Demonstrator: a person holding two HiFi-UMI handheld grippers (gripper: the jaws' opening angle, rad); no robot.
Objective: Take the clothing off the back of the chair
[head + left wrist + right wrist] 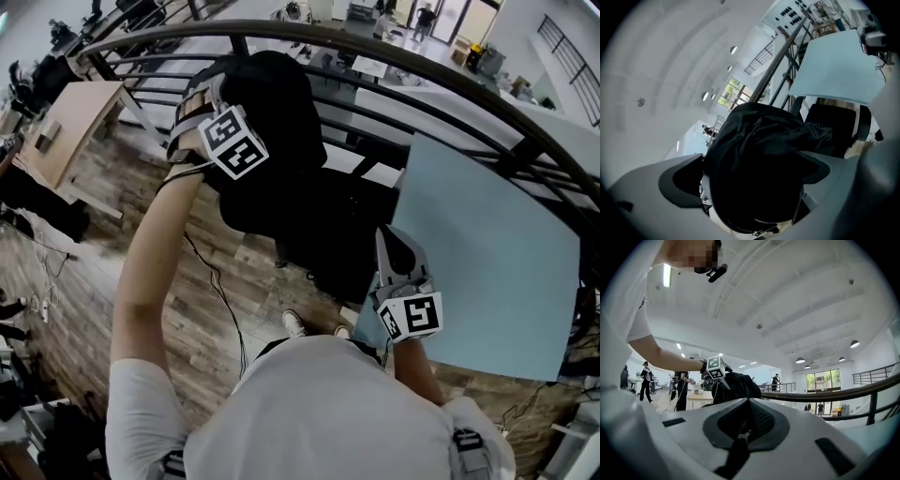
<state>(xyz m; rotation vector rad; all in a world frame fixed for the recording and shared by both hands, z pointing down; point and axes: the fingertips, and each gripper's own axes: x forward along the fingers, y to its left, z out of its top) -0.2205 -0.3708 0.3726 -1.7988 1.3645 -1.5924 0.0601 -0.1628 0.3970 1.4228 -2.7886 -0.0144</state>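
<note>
One garment (pixel 277 112) hangs down chair (pixel 836 129); left gripper (pixel 208 101) jaws apart, right gripper (pixel 397 258) jaws together.

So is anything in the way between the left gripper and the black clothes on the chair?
Nothing visible is. The black clothes sit right between the open fingers of the left gripper, on top of the chair.

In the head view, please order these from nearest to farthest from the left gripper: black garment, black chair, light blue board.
1. Black fabric garment: between the open jaws of the left gripper.
2. Black office chair: under the garment.
3. Light blue flat board: farthest, at the right.
</note>
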